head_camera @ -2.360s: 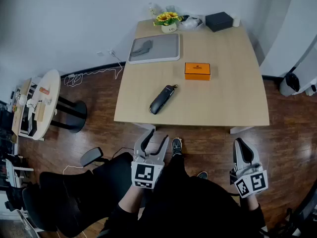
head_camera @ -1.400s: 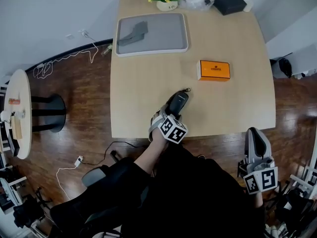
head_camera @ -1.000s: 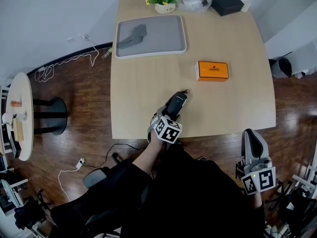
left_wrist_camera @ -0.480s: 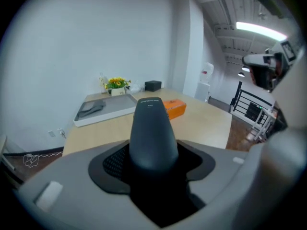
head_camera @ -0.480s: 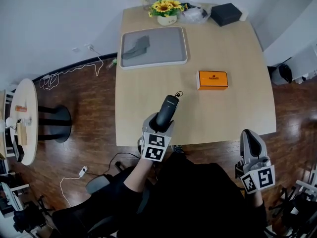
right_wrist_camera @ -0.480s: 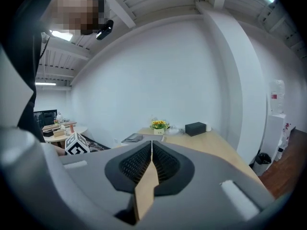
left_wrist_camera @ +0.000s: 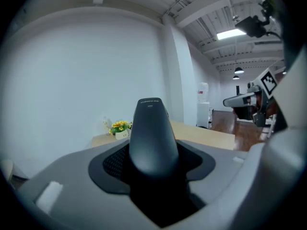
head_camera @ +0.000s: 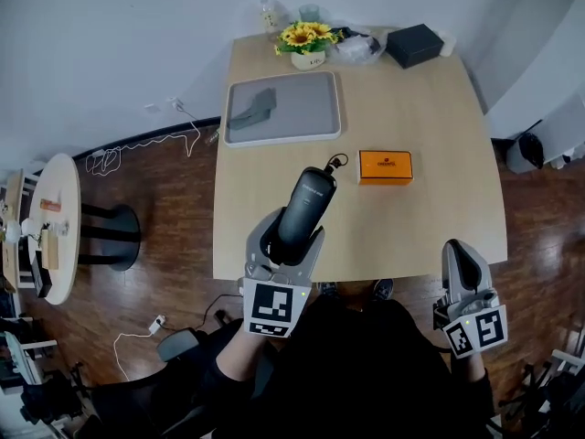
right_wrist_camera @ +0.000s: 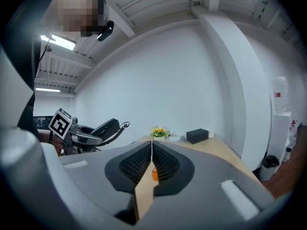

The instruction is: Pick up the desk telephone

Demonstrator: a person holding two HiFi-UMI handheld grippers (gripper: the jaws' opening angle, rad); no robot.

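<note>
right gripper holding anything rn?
No, the right gripper has its jaws pressed together with nothing between them.

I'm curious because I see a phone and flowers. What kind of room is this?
Probably an office: a wooden desk, a black telephone handset, and a water cooler by the wall.

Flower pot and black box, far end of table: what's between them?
A crumpled clear plastic bag lies between the flower pot and the black box. The head view shows it.
</note>
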